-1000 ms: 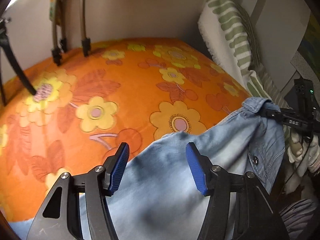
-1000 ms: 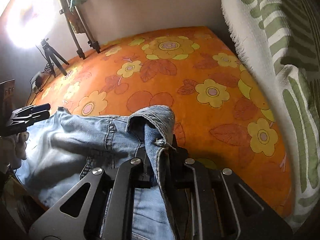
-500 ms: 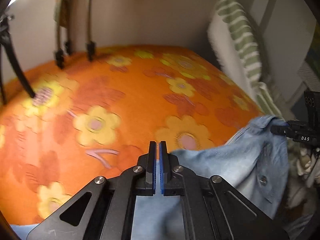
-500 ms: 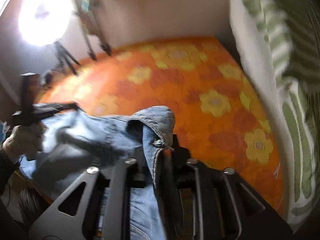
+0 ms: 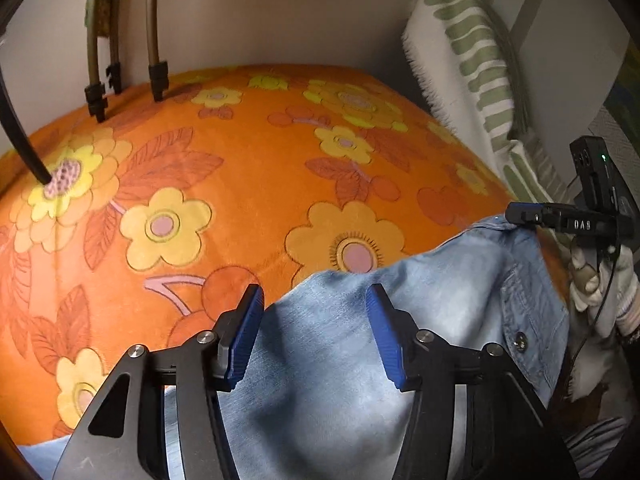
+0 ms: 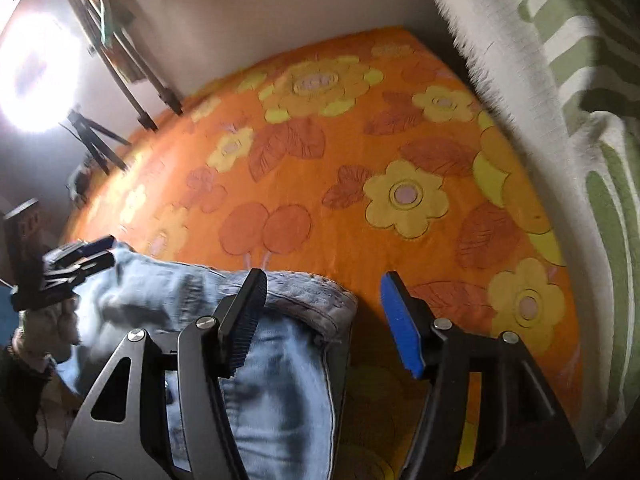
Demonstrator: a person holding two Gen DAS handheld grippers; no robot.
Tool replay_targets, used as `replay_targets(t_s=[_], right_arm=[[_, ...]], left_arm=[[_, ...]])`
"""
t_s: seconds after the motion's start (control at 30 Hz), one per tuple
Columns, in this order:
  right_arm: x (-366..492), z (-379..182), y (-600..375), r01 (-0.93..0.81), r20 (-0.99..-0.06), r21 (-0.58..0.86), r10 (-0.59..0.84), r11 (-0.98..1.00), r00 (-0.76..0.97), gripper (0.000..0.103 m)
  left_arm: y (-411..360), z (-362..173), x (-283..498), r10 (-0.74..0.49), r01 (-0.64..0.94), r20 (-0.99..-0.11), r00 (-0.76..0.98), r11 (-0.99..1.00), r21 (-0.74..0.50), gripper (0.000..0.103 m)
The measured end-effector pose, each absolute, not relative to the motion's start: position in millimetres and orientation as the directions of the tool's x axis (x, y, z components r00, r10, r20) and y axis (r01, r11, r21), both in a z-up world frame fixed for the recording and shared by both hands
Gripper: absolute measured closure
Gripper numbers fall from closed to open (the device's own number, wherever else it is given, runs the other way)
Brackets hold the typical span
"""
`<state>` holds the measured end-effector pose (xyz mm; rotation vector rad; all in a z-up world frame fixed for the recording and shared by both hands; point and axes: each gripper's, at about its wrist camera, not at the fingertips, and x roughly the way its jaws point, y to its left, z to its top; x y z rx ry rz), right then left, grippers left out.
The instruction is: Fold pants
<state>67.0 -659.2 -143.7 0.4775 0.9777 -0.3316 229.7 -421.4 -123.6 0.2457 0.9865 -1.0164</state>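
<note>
- Over on the bed, in the left wrist view, an orange flowered blanket covers the whole surface, and the pale blue denim pants lie at its near right edge, bunched and rumpled.
- Left tool: released, its jaws just reopened to a middling gap. The blue pads stand apart over the denim, which shows between them, but neither pad presses on it.
- Far right in that view, the right tool hovers at the waistband corner of the pants, gripped by a gloved hand. Whether it touches the cloth I cannot tell from here.
- A white and green striped cushion leans against the wall behind the bed; stand legs rest on the far left of the blanket.
- Right wrist view: right tool let go, jaws just been widening. The folded waistband of the pants lies below and between the pads, nearer the left-hand pad, with no pad closed on it; the blanket shows under the other.
- Left edge of that view: the left tool sits over the far end of the denim, blurred.
- A bright lamp glares top left, with tripod legs beside it.
</note>
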Motion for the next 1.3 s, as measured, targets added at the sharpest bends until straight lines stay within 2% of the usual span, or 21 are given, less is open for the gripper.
replay_targets(t_s=[0.03,0.1,0.13,0.17,0.23,0.27,0.33,0.43,0.57,0.63,0.73,0.8,0.97,1.3], right_arm=[[70,-146,-656,0.47,-0.856,0.222,-0.06,0.854,0.514,0.041],[72,-148,-652,0.459,-0.854,0.226,-0.052,0.859,0.517,0.043],[72,-146,-648,0.444,-0.849,0.234,-0.041,0.865,0.527,0.056],[72,-145,-644,0.436,-0.851,0.226,-0.042,0.871,0.524,0.067],[73,-140,-637,0.44,-0.852,0.143,-0.116,0.886,0.51,0.078],[74,-139,-635,0.46,-0.854,0.086,-0.172,0.884,0.491,0.082],[75,-136,-633,0.48,-0.85,0.021,-0.237,0.877,0.471,0.082],[68,-121,-629,0.488,-0.829,0.016,-0.261,0.873,0.494,0.081],[60,-95,-613,0.454,-0.794,0.001,-0.275,0.891,0.542,0.073],[58,-84,-603,0.428,-0.781,0.015,-0.257,0.904,0.57,0.072],[58,-69,-586,0.375,-0.765,0.04,-0.213,0.926,0.608,0.065],[57,-60,-570,0.339,-0.751,0.033,-0.2,0.94,0.63,0.06],[56,-35,-529,0.266,-0.721,0.023,-0.169,0.964,0.673,0.06],[66,5,-441,0.112,-0.657,0.052,-0.05,0.992,0.752,0.058]], left_arm=[[-422,-125,230,-0.601,0.802,-0.785,0.153,0.539,-0.257,0.052],[-423,-126,227,-0.612,0.812,-0.776,0.152,0.525,-0.256,0.072],[-423,-126,225,-0.618,0.818,-0.771,0.153,0.517,-0.251,0.086],[-423,-124,224,-0.607,0.816,-0.77,0.197,0.537,-0.215,0.088],[-428,-123,225,-0.538,0.789,-0.781,0.315,0.606,-0.099,0.092],[-429,-123,226,-0.524,0.777,-0.781,0.339,0.624,-0.081,0.092],[-425,-118,230,-0.537,0.767,-0.769,0.346,0.634,-0.098,0.092],[-409,-104,231,-0.549,0.763,-0.751,0.368,0.64,-0.094,0.092],[-380,-81,232,-0.56,0.75,-0.734,0.384,0.653,-0.105,0.092],[-361,-69,227,-0.57,0.749,-0.724,0.389,0.653,-0.112,0.092],[-340,-56,214,-0.566,0.751,-0.713,0.413,0.655,-0.085,0.073],[-320,-47,202,-0.563,0.749,-0.71,0.424,0.659,-0.075,0.072],[-267,-31,175,-0.539,0.726,-0.701,0.466,0.686,-0.045,0.067],[-146,-7,138,-0.47,0.575,-0.659,0.587,0.815,-0.07,0.066]])
